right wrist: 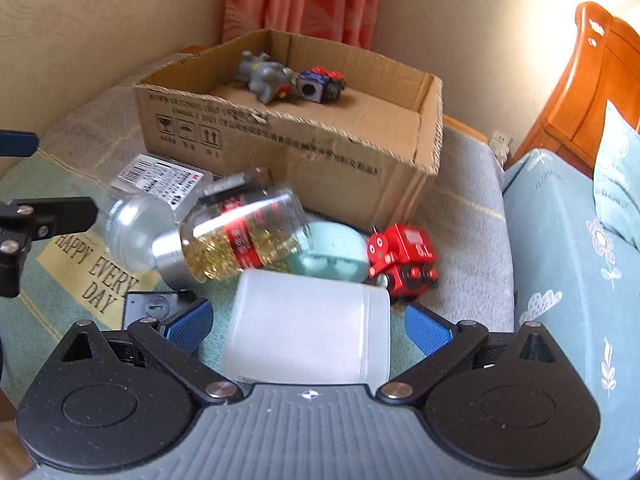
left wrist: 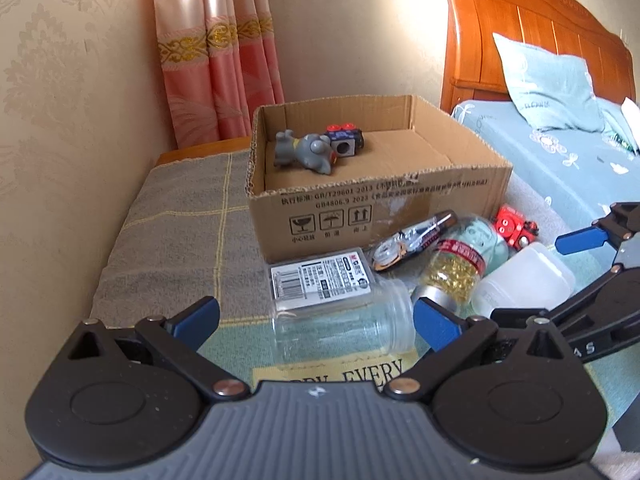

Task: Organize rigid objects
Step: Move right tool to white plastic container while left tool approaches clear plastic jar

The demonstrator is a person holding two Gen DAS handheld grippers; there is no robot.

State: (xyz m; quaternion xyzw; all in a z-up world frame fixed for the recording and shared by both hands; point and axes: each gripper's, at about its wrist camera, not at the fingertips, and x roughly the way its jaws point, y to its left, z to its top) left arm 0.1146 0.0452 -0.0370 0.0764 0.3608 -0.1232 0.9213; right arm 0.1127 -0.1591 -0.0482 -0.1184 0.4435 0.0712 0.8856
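Note:
An open cardboard box [left wrist: 372, 200] [right wrist: 320, 152] holds a grey toy animal [left wrist: 308, 152] [right wrist: 266, 76] and a dark cube toy [left wrist: 346, 140] [right wrist: 320, 86]. In front of it lie a clear jar [left wrist: 340, 326] [right wrist: 132, 224], a capsule bottle [left wrist: 452, 276] [right wrist: 240, 236], a white frosted jar [left wrist: 524, 280] [right wrist: 308, 328], a red robot toy [left wrist: 516, 226] [right wrist: 402, 258], a mint case [right wrist: 332, 252], a labelled clear box [left wrist: 320, 276] and a foil packet [left wrist: 416, 238]. My left gripper [left wrist: 316, 318] is open around the clear jar. My right gripper [right wrist: 308, 326] is open around the white jar.
The objects lie on a cloth-covered surface [left wrist: 180, 232] against the wall. A bed [left wrist: 560, 152] with a wooden headboard [left wrist: 532, 28] and a pillow stands to the right. A pink curtain [left wrist: 224, 60] hangs behind the box. A small dark flat object [right wrist: 148, 306] lies by my right gripper's left finger.

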